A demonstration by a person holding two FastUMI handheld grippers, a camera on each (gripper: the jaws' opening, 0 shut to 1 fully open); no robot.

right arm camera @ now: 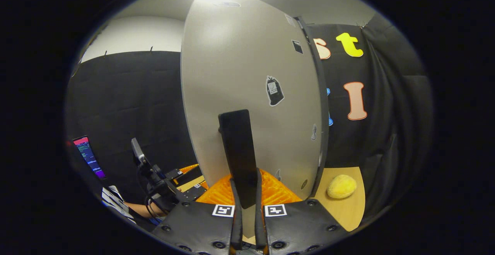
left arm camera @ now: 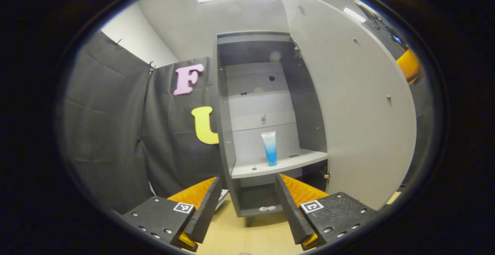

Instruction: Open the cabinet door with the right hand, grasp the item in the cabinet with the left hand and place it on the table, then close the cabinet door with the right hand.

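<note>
Here, cabinet door (left arm camera: 359, 104) open, tube (left arm camera: 270, 148) upright on shelf ahead of spread left gripper (left arm camera: 247, 212), right gripper (right arm camera: 247, 208) clenched on handle (right arm camera: 239, 154).

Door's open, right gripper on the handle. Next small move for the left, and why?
Probably ease the left gripper forward and up toward the blue tube. The cabinet door stands swung open, the right gripper is clamped on the black door handle, and the tube stands upright on the shelf, ahead of the left gripper's open fingers.
</note>
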